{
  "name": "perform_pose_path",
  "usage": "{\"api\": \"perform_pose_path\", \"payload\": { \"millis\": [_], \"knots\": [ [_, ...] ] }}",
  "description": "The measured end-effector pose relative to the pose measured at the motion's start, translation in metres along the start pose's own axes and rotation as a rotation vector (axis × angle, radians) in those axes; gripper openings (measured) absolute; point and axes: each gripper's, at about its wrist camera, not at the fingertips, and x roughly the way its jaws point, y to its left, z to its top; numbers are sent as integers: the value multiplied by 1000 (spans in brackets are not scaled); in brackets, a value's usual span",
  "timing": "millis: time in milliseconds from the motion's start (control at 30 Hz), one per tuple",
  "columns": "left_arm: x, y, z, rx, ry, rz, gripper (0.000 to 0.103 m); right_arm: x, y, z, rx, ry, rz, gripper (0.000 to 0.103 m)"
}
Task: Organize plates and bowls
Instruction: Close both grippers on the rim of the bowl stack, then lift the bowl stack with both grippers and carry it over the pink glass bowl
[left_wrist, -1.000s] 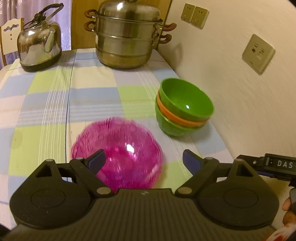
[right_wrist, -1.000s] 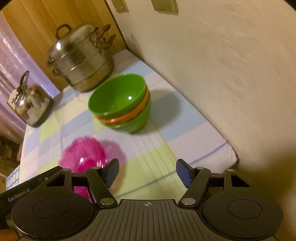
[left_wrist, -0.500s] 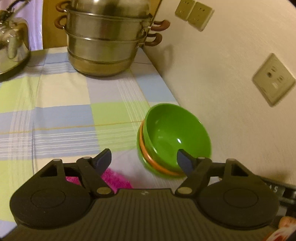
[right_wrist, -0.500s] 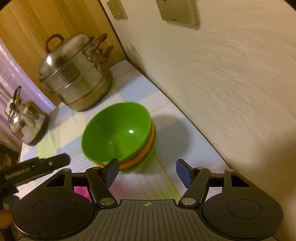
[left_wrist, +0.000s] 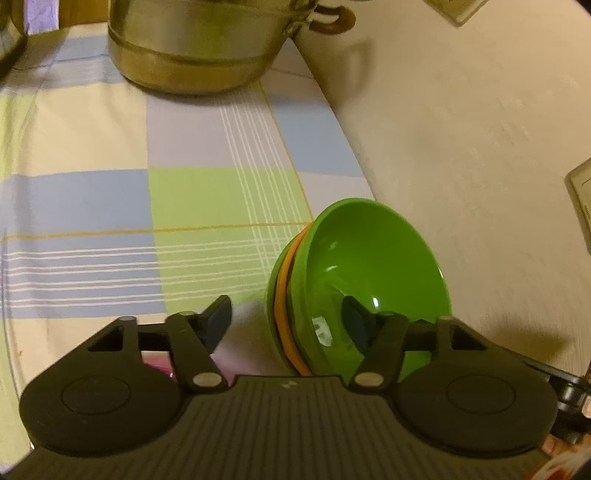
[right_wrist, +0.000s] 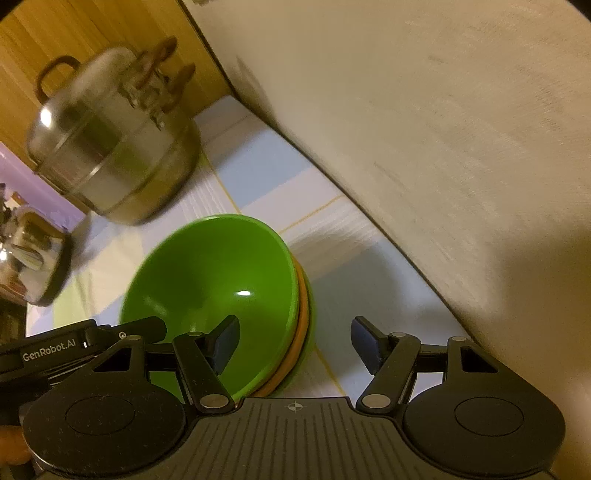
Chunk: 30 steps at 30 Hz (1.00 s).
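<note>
A stack of three nested bowls sits on the desk close against the wall, green on top, an orange one in the middle, green at the bottom. The desk is covered with a checked cloth in blue, green and cream.

The left hand-held gripper is spread wide and straddles the near left rim of the stack: its right finger reaches inside the top bowl, its left finger is outside over the cloth. It is not pinching anything.

The right hand-held gripper is spread wide too, straddling the stack's right rim, with its left finger over the inside of the top bowl and its right finger out over the cloth beside the wall. It grips nothing.

A sliver of a pink bowl shows under the left gripper's body. Farther back stand a steel steamer pot and a kettle.
</note>
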Motion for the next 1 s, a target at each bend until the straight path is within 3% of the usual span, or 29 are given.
{"api": "perform_pose_path", "payload": {
  "millis": [100,200,433,633,833,1000],
  "knots": [
    [9,2,1,-2,23,-12,46,11,0,2,7,21,1,67],
    [14,4,1,-2,35,-22,41,20,0,4,9,44,1,56],
    [24,4,2,4,49,-32,31,34,-2,7,25,71,-10,51],
    [25,2,2,17,48,-17,26,40,-7,5,37,91,-17,42],
    [25,1,0,28,45,-6,26,43,-7,2,48,104,8,26],
    [24,-1,-1,34,46,1,26,41,-4,1,53,94,-10,24]
  ]
}}
